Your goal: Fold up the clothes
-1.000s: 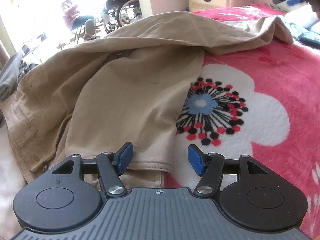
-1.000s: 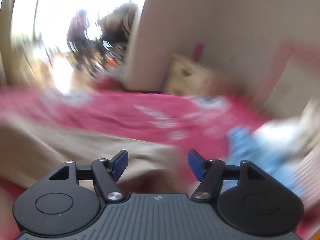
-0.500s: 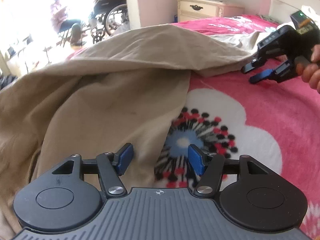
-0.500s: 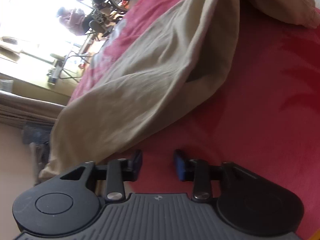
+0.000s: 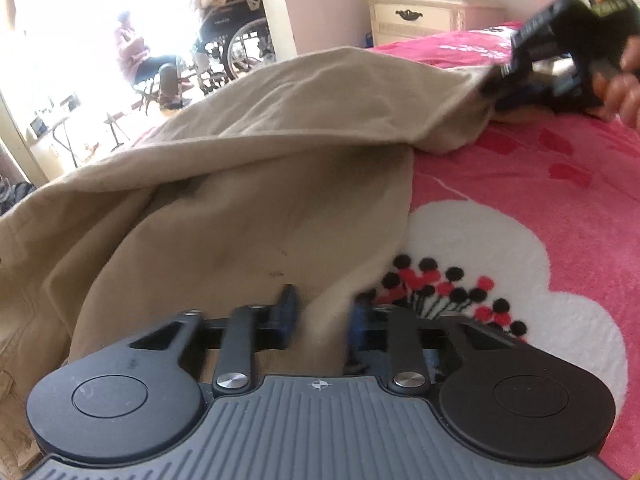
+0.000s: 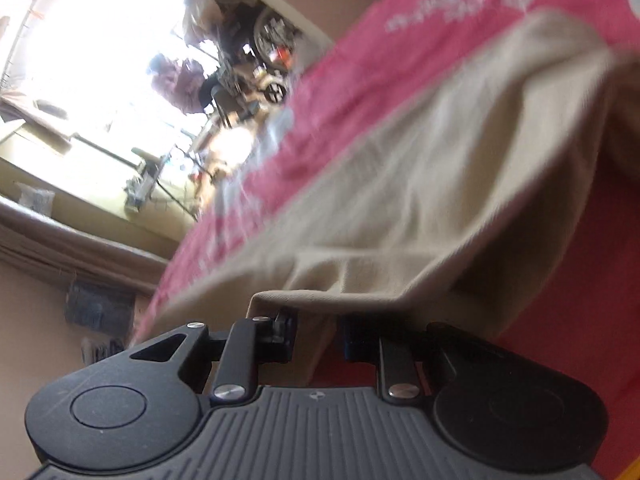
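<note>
The left gripper (image 5: 322,314) is closing on the near edge of the tan trousers (image 5: 248,208), with cloth pinched between its blue pads. The trousers lie spread on the pink blanket (image 5: 540,200). Farther off, the right gripper (image 6: 318,334) is closing on the far hem (cloth sits between its pads too). Holding both ends likely lets the person lift and fold them. The blanket beside the trousers is bare, so there is room.

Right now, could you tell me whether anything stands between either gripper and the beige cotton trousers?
Nothing visible does. The left gripper already has a fold of the beige cotton trousers between its closing jaws, and the right gripper is closing on the hem.
</note>
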Demonstrator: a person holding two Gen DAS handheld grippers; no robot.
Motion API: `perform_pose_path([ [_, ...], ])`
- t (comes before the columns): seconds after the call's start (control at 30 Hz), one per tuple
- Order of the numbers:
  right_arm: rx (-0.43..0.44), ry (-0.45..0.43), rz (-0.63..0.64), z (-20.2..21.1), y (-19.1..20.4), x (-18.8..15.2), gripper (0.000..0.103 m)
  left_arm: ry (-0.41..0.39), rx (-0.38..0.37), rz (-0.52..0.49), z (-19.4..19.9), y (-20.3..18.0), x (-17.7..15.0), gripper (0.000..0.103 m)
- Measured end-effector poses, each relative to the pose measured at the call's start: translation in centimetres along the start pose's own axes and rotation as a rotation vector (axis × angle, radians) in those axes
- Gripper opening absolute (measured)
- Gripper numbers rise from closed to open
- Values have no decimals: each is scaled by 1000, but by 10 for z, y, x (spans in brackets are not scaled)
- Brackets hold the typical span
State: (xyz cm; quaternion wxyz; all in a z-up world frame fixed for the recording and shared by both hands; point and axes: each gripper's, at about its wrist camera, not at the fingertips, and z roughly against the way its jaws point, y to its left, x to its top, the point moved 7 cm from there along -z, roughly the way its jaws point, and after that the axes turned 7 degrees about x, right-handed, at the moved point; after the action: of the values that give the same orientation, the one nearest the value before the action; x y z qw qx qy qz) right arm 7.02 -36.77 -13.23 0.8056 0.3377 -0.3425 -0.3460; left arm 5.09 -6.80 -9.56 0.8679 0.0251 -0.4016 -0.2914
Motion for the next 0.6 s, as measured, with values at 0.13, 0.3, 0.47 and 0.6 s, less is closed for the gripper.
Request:
perform_pose_path([
  [0.13,-23,50,-29,-4,-11,-25,25,-15,6,18,8,1,1,5],
  [0.3,-30,39,21,-9,-2,-26,27,-66,-12,20,23,3,3,4],
  [0.47,-22,-47,-9,-21,0,-10,20,-105,-67,27,37,-1,4,3],
  [0.6,-52,-126,50,3,13,-8,1,-146,-146,-2,71,-9,-1,3],
])
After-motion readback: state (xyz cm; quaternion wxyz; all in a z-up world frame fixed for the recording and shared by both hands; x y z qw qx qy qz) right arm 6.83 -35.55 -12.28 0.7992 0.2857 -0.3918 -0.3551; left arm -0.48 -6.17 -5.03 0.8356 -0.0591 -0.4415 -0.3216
